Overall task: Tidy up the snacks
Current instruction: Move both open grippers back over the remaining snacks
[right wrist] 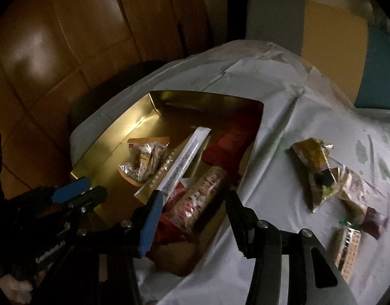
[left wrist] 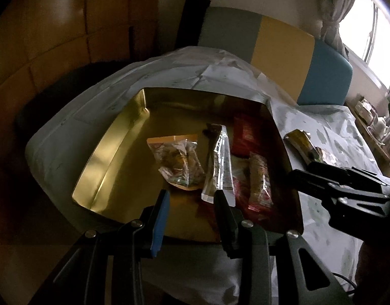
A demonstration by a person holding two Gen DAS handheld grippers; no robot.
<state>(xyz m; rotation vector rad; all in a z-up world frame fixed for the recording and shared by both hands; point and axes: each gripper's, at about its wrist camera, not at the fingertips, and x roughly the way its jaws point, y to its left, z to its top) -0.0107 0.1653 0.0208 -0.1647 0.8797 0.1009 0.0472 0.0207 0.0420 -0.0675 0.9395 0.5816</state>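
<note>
Snacks in shiny wrappers sit in two places: some lie in the shallow gold metal tray (right wrist: 113, 157), and some wait on the white plastic tablecloth (right wrist: 271, 178) to its right. In the tray you have a clear crinkly packet (left wrist: 178, 161), a long silver stick pack (left wrist: 220, 162) and a red-and-white wrapped bar (right wrist: 200, 198). On the cloth lie a yellow-green foil packet (right wrist: 313, 167), a beige-and-purple packet (right wrist: 360, 198) and a small checked candy bar (right wrist: 347, 244).

Your right gripper (right wrist: 192, 216) hangs open over the red-and-white bar, holding nothing. Your left gripper (left wrist: 192, 203) is partly open and empty over the tray's near edge.

Be careful. The room is dark and the wrappers are slippery, so a pinch could slide off. The thin cloth could bunch up under your fingers. Your two grippers are close and could bump.
</note>
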